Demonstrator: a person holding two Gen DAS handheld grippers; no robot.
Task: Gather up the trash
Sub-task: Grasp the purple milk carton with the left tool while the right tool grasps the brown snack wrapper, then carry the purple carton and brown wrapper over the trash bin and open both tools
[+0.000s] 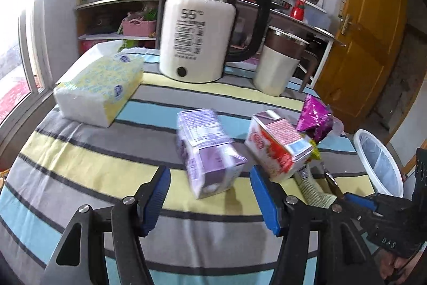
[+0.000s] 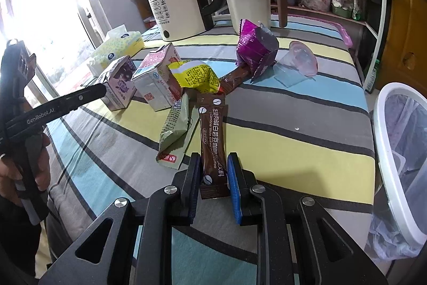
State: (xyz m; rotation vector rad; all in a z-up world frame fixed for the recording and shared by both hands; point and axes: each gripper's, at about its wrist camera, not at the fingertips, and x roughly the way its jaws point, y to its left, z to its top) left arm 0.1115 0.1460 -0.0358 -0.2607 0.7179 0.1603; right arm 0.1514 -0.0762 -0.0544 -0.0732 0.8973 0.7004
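Trash lies on a striped tablecloth [image 2: 293,140]. A purple drink carton [image 1: 208,151], blurred, has its near end between the fingertips of my left gripper [image 1: 209,172]; the pads stand apart from it on both sides. A red-and-white carton [image 1: 277,148] sits just to its right. My right gripper [image 2: 213,159] is shut on a brown coffee sachet [image 2: 212,130]. Near it lie a green-white packet [image 2: 173,135], a yellow wrapper [image 2: 197,76], a purple wrapper [image 2: 253,47] and a clear plastic cup [image 2: 301,60]. A white-rimmed bin [image 2: 387,151] with a bag liner stands off the table's right edge.
A white kettle [image 1: 197,36] and a brown-and-white jug [image 1: 277,63] stand at the table's far side. A tissue pack [image 1: 98,87] lies at the far left. Behind are a loaded shelf [image 1: 117,4] and a wooden door [image 1: 368,44].
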